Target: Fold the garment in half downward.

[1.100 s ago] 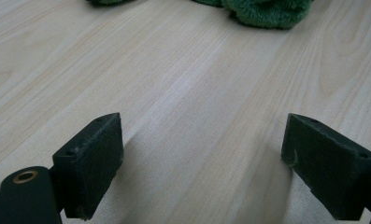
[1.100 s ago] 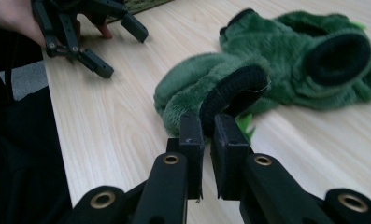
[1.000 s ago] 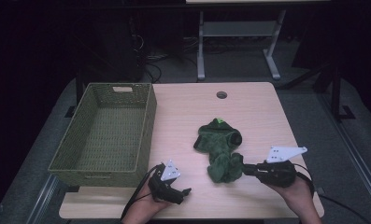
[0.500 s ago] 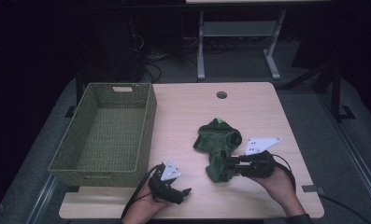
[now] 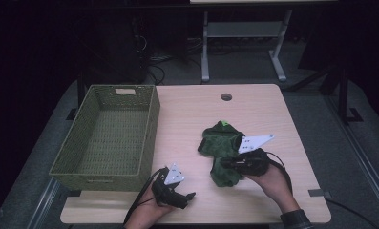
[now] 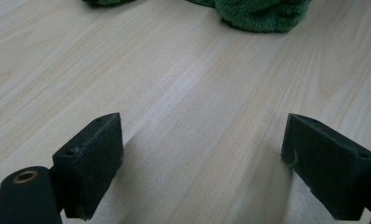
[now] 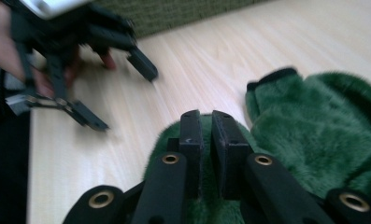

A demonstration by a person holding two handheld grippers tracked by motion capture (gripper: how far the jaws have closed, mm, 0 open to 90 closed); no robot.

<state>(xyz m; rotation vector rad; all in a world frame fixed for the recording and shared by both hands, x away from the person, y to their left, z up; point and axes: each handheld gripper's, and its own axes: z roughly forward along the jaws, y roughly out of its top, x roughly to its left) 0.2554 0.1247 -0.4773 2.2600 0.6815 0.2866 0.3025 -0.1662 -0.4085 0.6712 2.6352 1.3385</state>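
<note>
A fuzzy green garment (image 5: 220,140) lies crumpled on the wooden table, right of centre. My right gripper (image 5: 224,163) points left over its near lobe. In the right gripper view the jaws (image 7: 205,116) stand almost together above the green fur (image 7: 323,135); they have just been closing, and I see no cloth between the pads. My left gripper (image 5: 189,198) rests near the table's front edge, left of the garment. Its jaws (image 6: 202,154) are wide open over bare wood, with the garment's edge (image 6: 262,11) ahead. The right gripper view also catches the left gripper (image 7: 122,98), open.
An empty green woven basket (image 5: 149,129) stands at the table's left, and its wall (image 7: 174,14) shows behind the left gripper. A round cable hole (image 5: 226,97) sits near the far edge. Bare wood lies between basket and garment.
My right gripper has moved left from the table's right side onto the near part of the garment. The left gripper has stayed where it was.
</note>
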